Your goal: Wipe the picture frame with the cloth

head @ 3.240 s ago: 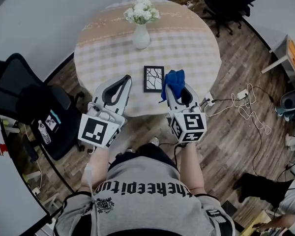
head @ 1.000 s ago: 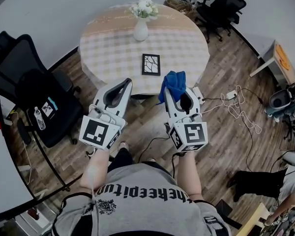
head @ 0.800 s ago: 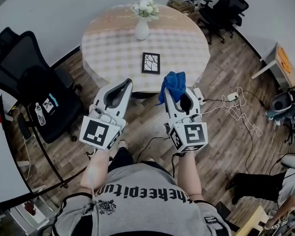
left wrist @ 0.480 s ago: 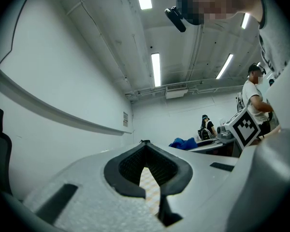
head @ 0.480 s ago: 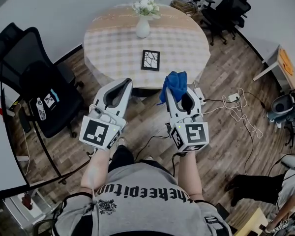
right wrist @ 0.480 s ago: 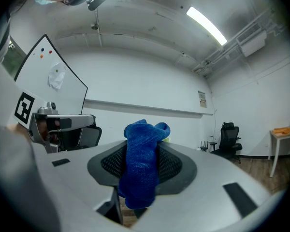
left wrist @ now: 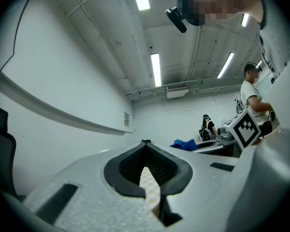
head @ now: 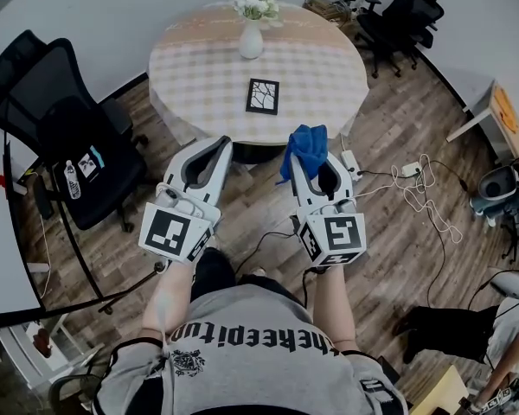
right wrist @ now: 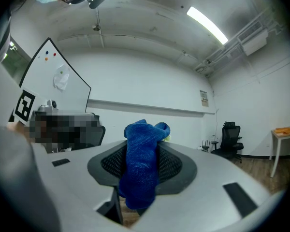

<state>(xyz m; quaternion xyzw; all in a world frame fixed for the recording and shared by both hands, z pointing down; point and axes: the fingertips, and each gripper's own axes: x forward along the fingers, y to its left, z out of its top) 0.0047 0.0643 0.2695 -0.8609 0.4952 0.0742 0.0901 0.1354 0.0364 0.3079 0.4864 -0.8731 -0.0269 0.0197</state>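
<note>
The black picture frame [head: 262,96] lies flat on the round checked table [head: 199,72], well ahead of both grippers. My right gripper [head: 307,148] is held over the wooden floor short of the table, shut on the blue cloth [head: 308,143]. In the right gripper view the cloth [right wrist: 142,170] stands bunched between the jaws and hangs below them. My left gripper [head: 219,143] is beside it at the same height, shut with nothing in it. Its tips [left wrist: 145,144] meet in the left gripper view, where the cloth [left wrist: 184,144] shows to the right.
A white vase of flowers [head: 252,35] stands at the table's far side. A black office chair [head: 65,132] is at the left. Cables and a power strip [head: 413,176] lie on the floor to the right. More chairs [head: 398,7] stand at the back right.
The table and frame have drawn away toward the top of the head view, with more floor between them and the grippers. Both grippers keep their pose, the cloth still held.
</note>
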